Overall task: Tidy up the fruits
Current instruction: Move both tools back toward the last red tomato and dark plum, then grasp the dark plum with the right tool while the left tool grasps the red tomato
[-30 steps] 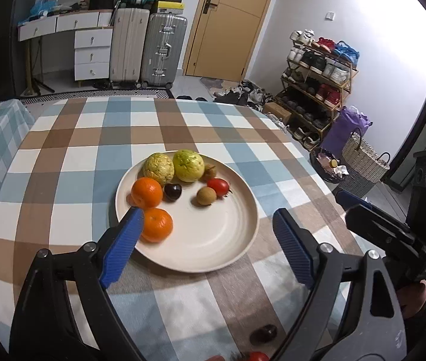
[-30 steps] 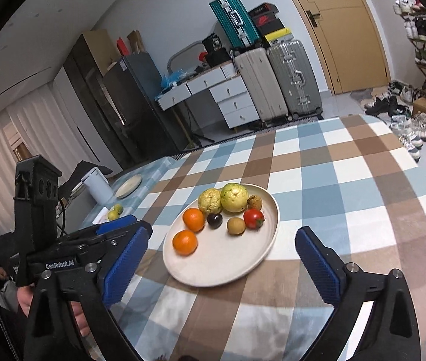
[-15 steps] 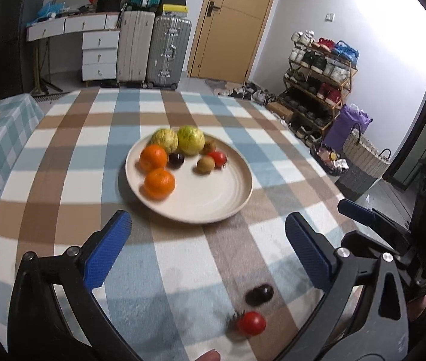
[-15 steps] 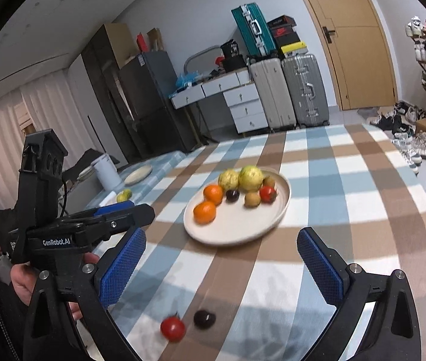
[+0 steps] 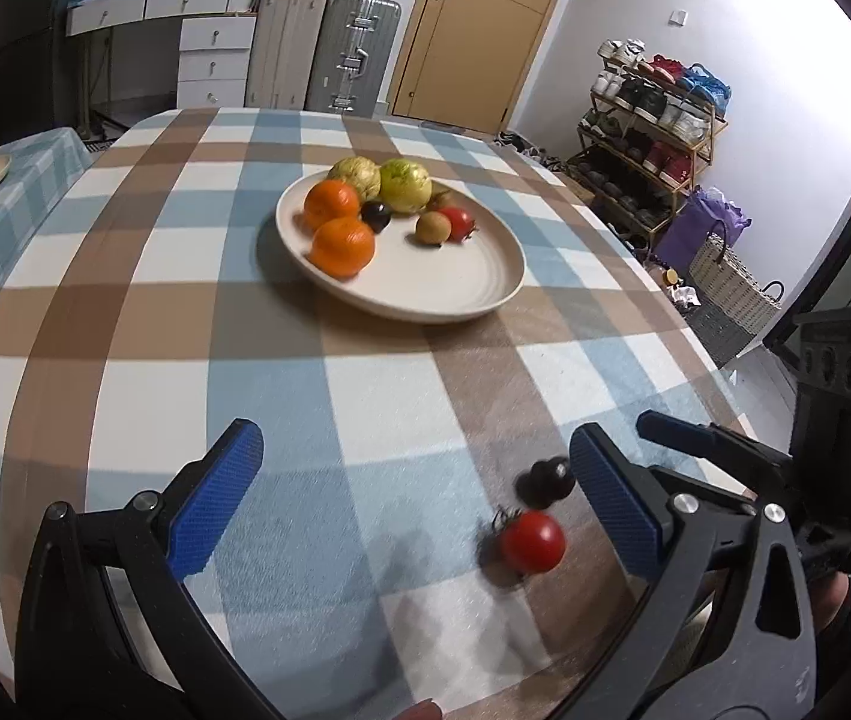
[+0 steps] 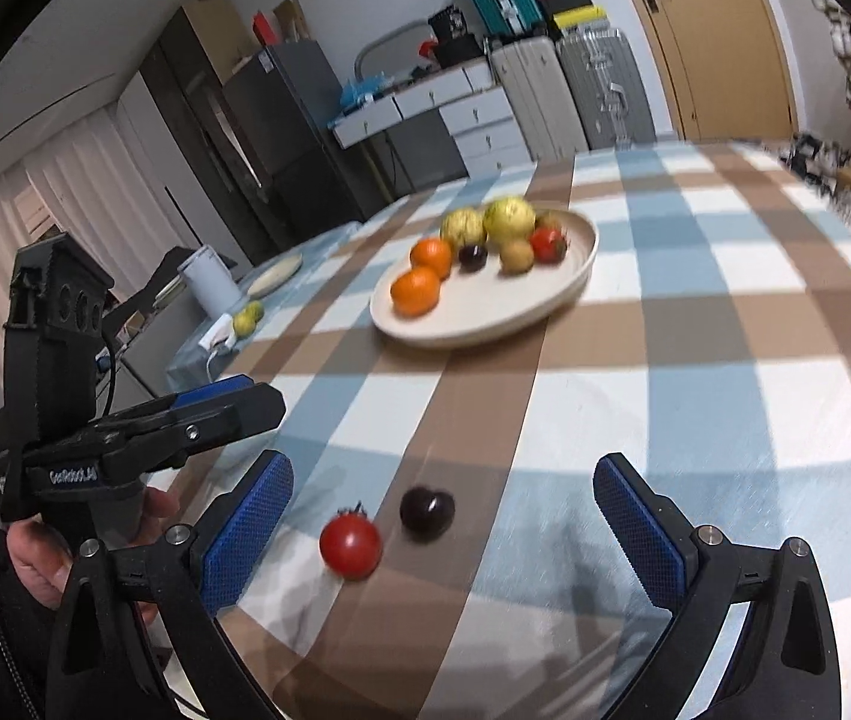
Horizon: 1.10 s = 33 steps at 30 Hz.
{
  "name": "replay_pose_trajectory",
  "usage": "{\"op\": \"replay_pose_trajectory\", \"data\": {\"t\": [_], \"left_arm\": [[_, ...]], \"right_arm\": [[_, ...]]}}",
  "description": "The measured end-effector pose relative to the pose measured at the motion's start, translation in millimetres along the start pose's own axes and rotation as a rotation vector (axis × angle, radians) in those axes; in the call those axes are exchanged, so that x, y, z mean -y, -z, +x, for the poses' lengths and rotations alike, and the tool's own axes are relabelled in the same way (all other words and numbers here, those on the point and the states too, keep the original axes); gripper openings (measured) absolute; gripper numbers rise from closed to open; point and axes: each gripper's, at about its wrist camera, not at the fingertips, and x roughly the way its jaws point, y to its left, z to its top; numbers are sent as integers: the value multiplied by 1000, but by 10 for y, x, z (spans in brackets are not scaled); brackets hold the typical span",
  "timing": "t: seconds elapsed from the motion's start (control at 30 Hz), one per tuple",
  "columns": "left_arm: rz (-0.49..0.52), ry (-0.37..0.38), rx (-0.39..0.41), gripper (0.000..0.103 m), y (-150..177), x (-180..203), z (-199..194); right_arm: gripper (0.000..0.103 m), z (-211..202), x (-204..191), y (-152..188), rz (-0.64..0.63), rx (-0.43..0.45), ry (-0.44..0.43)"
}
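A: What is changing in the left wrist view?

B: I am pulling back and sinking; the plate [image 5: 503, 282] of fruit is shrinking away, and the loose tomato [image 5: 532, 541] and dark cherry [image 5: 545, 482] are sliding up between my fingers. So I am lining up the last strays. My left gripper [image 5: 413, 498] is standing wide open, touching nothing.

A: And the right wrist view?

B: Same retreat. The tomato [image 6: 350, 545] and cherry [image 6: 427, 512] are now lying on the cloth inside my right gripper [image 6: 443, 534], which is gaping, empty, clear of both.
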Motion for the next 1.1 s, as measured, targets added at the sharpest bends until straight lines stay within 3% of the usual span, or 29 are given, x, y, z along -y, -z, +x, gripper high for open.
{"op": "replay_pose_trajectory", "data": {"t": [0.23,0.43,0.6,0.87,1.1], "left_arm": [[-6,5,-18,102,94,-56,30],[-7,15,-26,102,118,-41,59],[-7,24,-40,102,135,-46,102],[-13,29,-49,102,152,-61,142],[7,66,-46,102,161,-2,141]], "right_arm": [[98,86,-21,68,17,-18,-7],[82,142,-71,70,13,-27,-3],[55,226,-107,82,-4,-49,37],[26,315,-142,131,-45,-73,72],[25,241,-109,112,-41,-34,69]]}}
